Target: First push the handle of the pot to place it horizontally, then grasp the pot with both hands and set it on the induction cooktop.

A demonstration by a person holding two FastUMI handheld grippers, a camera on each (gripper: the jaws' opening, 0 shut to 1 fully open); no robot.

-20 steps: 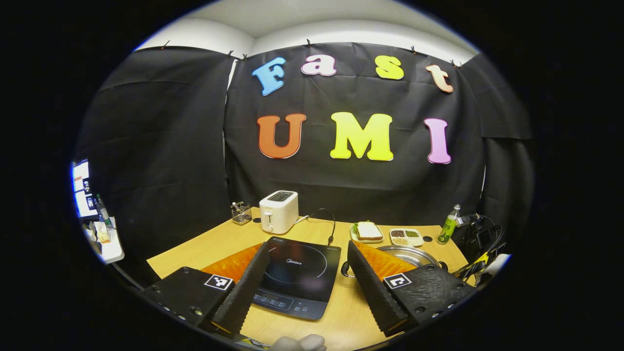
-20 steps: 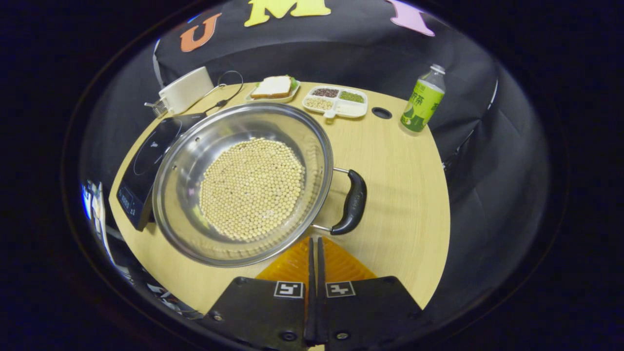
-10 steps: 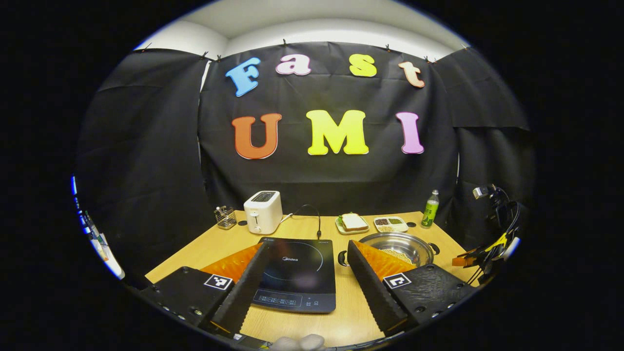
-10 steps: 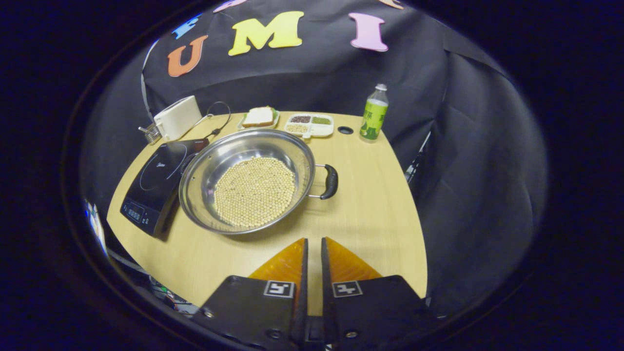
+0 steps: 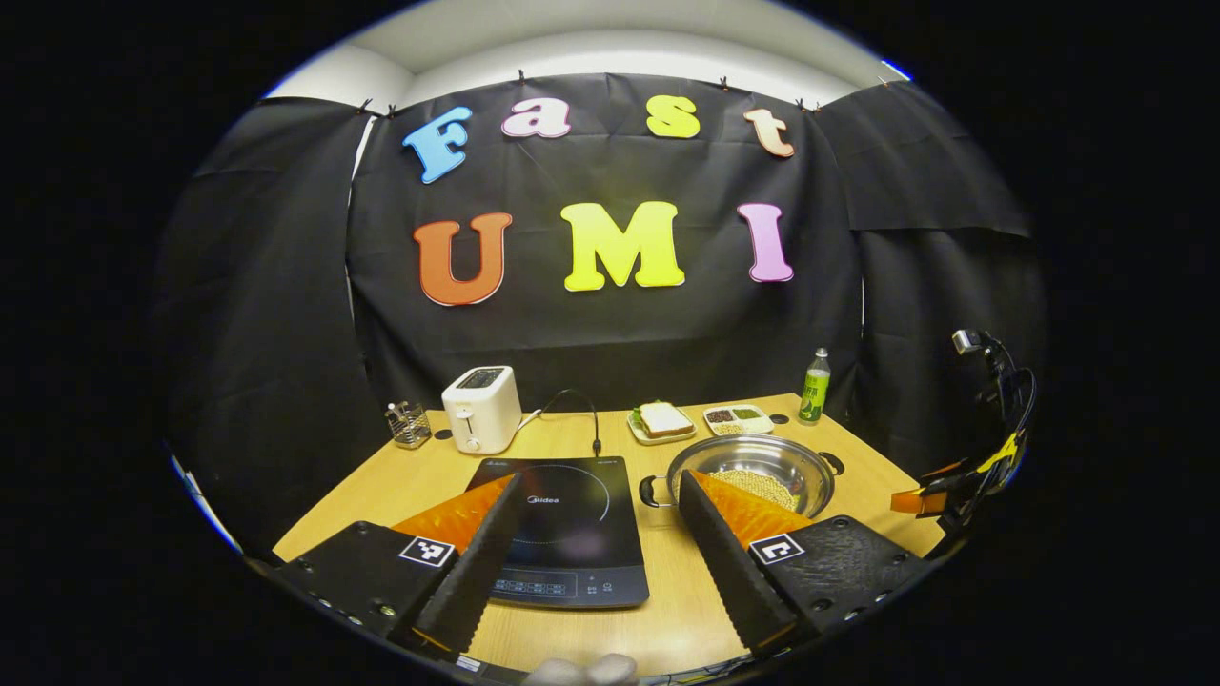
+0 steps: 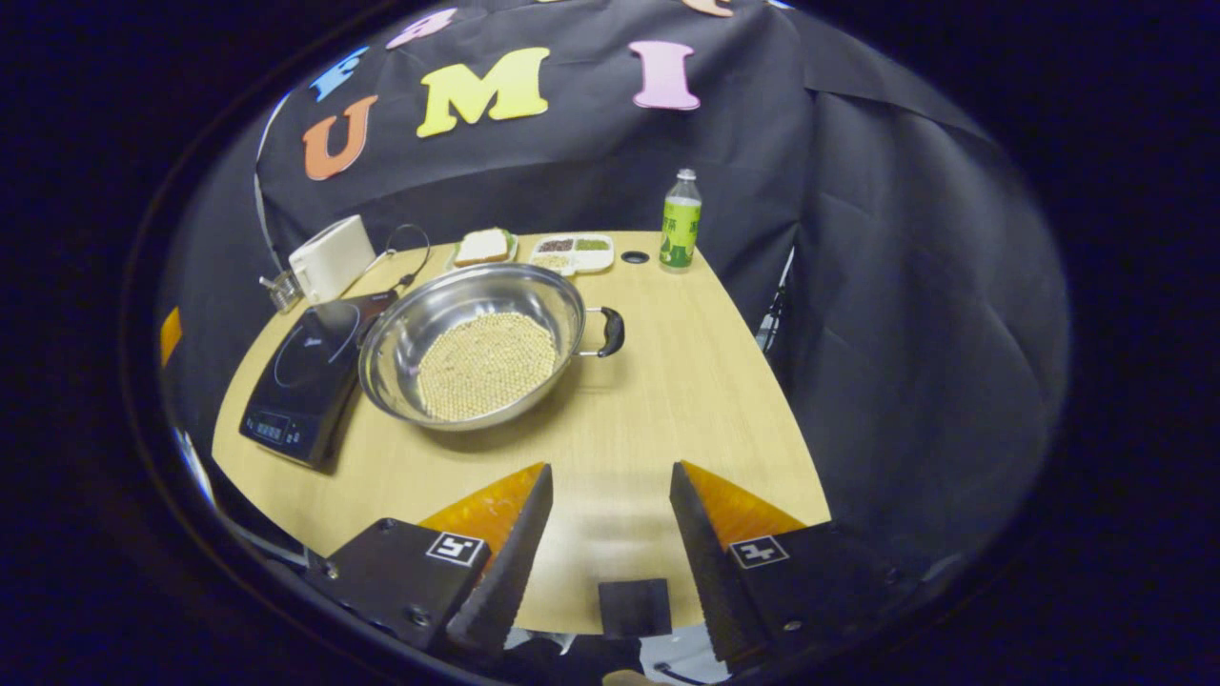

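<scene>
The right gripper (image 6: pixel 604 534) hangs above the near edge of the table (image 6: pixel 686 381), fingers spread wide with nothing between them. The left gripper (image 5: pixel 599 553) is likewise spread and holds nothing, poised over the near edge of the induction cooktop (image 5: pixel 562 519).

In the right gripper view the pot (image 6: pixel 472 348) sits on the table at about 11 o'clock from the fingers, well apart from them. It is a shiny steel pan with a layer of pale beans covering its bottom. One dark handle (image 6: pixel 611 331) points to 3 o'clock; in the left gripper view the other handle (image 5: pixel 651 491) points to 9 o'clock, just beside the cooktop.

Both grippers are level, pointing toward the far wall. Beyond the pot stand a toaster (image 5: pixel 481 409), a sandwich plate (image 5: pixel 660 421), a divided snack tray (image 6: pixel 572 252) and a green bottle (image 6: pixel 680 221).
</scene>
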